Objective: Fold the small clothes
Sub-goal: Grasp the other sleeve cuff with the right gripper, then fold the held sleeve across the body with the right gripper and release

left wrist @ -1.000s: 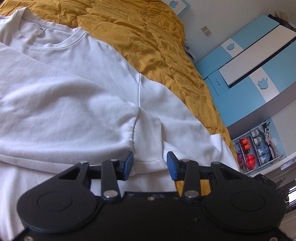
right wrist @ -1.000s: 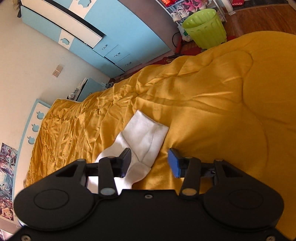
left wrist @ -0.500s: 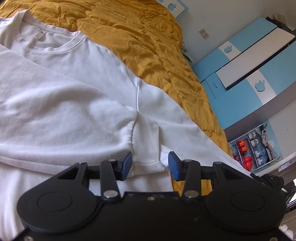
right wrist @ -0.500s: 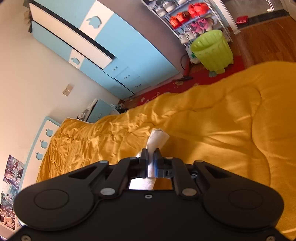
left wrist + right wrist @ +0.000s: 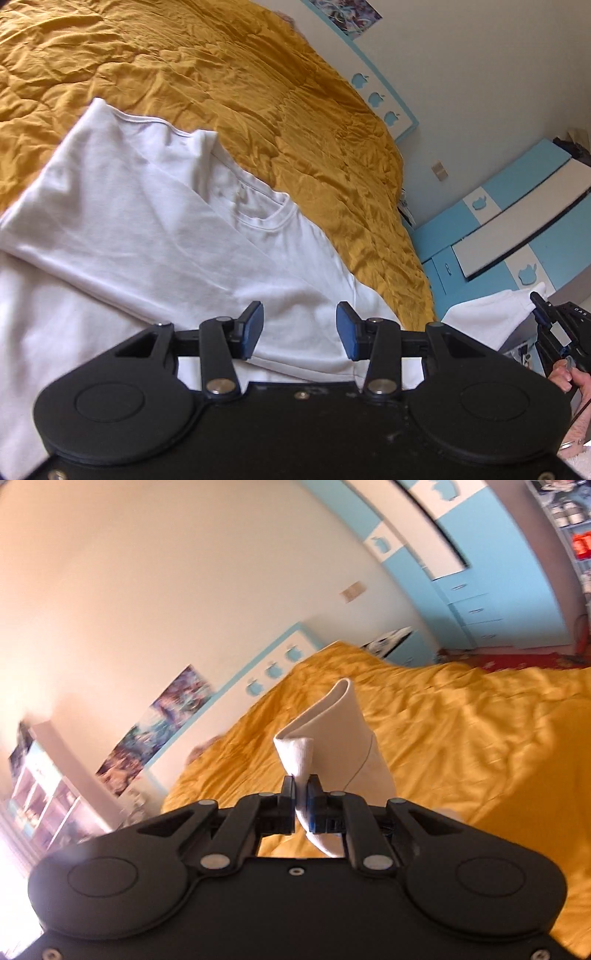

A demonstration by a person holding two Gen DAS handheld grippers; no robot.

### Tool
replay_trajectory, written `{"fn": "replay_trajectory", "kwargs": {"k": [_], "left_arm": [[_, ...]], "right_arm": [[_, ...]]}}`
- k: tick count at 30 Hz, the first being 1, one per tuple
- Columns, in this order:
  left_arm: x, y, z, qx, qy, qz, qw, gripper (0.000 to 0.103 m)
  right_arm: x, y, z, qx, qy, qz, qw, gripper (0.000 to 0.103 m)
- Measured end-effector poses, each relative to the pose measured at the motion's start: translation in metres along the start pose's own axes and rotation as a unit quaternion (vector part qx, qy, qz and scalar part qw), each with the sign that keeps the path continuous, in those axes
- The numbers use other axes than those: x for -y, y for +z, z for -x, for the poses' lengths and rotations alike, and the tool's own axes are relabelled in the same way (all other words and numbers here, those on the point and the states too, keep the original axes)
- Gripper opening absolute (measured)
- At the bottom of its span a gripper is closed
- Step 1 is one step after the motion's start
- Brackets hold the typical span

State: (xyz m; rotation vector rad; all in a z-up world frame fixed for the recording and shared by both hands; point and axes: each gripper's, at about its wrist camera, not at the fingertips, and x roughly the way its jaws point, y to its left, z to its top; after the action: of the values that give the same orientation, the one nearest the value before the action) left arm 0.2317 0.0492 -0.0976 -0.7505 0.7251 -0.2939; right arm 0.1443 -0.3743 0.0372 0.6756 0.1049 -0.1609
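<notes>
A white long-sleeved shirt [image 5: 155,240] lies on the mustard-yellow bedspread [image 5: 240,85], one sleeve folded across its body, its collar [image 5: 266,218] toward the far side. My left gripper [image 5: 299,328] is open and empty, low over the shirt's near part. My right gripper [image 5: 303,797] is shut on the cuff of the other sleeve [image 5: 332,738] and holds it up above the bed. In the left wrist view that raised sleeve [image 5: 484,314] and the right gripper [image 5: 539,306] show at the far right.
A blue and white wardrobe [image 5: 517,236] stands beyond the bed's right side. A blue headboard with apple cut-outs [image 5: 273,672] runs along the wall, with posters [image 5: 159,734] above it. A shelf unit [image 5: 44,794] stands at the left.
My right gripper shut on the sleeve cuff and lifted it up off the bed. My left gripper stayed open and its view swung toward the collar.
</notes>
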Motion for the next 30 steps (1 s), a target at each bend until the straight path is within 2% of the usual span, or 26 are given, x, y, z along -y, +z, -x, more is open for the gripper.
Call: {"fn": "replay_trajectory", "kwargs": {"k": [4, 7, 8, 10, 12, 13, 15, 17, 19, 21, 23, 25, 28, 30], "left_arm": [[-0.043, 0.01, 0.039, 0.025, 0.03, 0.04, 0.9984, 0.044], [-0.071, 0.015, 0.064, 0.038, 0.049, 0.066, 0.9959, 0.044], [-0.079, 0.016, 0.07, 0.042, 0.055, 0.073, 0.9949, 0.044], [-0.091, 0.019, 0.08, 0.049, 0.065, 0.086, 0.993, 0.044], [-0.102, 0.024, 0.085, 0.055, 0.071, 0.1, 0.9909, 0.044], [-0.109, 0.024, 0.089, 0.057, 0.071, 0.105, 0.9903, 0.044], [-0.115, 0.027, 0.09, 0.061, 0.071, 0.11, 0.9895, 0.044], [-0.117, 0.031, 0.085, 0.062, 0.076, 0.111, 0.9889, 0.044], [-0.116, 0.036, 0.072, 0.06, 0.083, 0.108, 0.9888, 0.044], [-0.114, 0.042, 0.054, 0.057, 0.094, 0.107, 0.9882, 0.044], [-0.113, 0.047, 0.042, 0.054, 0.108, 0.109, 0.9867, 0.044], [-0.108, 0.05, 0.034, 0.058, 0.099, 0.114, 0.9868, 0.044], [-0.092, 0.05, 0.023, 0.061, 0.075, 0.084, 0.9918, 0.044], [-0.081, 0.049, 0.008, 0.054, 0.07, 0.063, 0.9941, 0.044]], "right_arm": [[-0.089, -0.064, -0.03, -0.072, 0.097, 0.026, 0.992, 0.007], [-0.138, -0.123, -0.051, -0.136, 0.143, 0.034, 0.98, 0.007], [-0.154, -0.149, -0.06, -0.163, 0.153, 0.039, 0.974, 0.007], [-0.178, -0.2, -0.075, -0.213, 0.159, 0.062, 0.962, 0.014], [-0.192, -0.237, -0.083, -0.267, 0.148, 0.104, 0.946, 0.026], [-0.194, -0.248, -0.081, -0.283, 0.144, 0.116, 0.941, 0.026], [-0.186, -0.252, -0.072, -0.287, 0.153, 0.121, 0.938, 0.027], [-0.17, -0.241, -0.062, -0.275, 0.147, 0.127, 0.942, 0.032], [-0.153, -0.233, -0.055, -0.256, 0.119, 0.138, 0.949, 0.045], [-0.119, -0.21, -0.052, -0.232, 0.072, 0.151, 0.958, 0.045], [-0.088, -0.191, -0.051, -0.224, 0.029, 0.155, 0.962, 0.045], [-0.053, -0.173, -0.047, -0.223, -0.018, 0.147, 0.963, 0.046], [-0.018, -0.156, -0.034, -0.219, -0.035, 0.152, 0.963, 0.046], [-0.005, -0.153, -0.031, -0.215, -0.03, 0.157, 0.963, 0.046]]}}
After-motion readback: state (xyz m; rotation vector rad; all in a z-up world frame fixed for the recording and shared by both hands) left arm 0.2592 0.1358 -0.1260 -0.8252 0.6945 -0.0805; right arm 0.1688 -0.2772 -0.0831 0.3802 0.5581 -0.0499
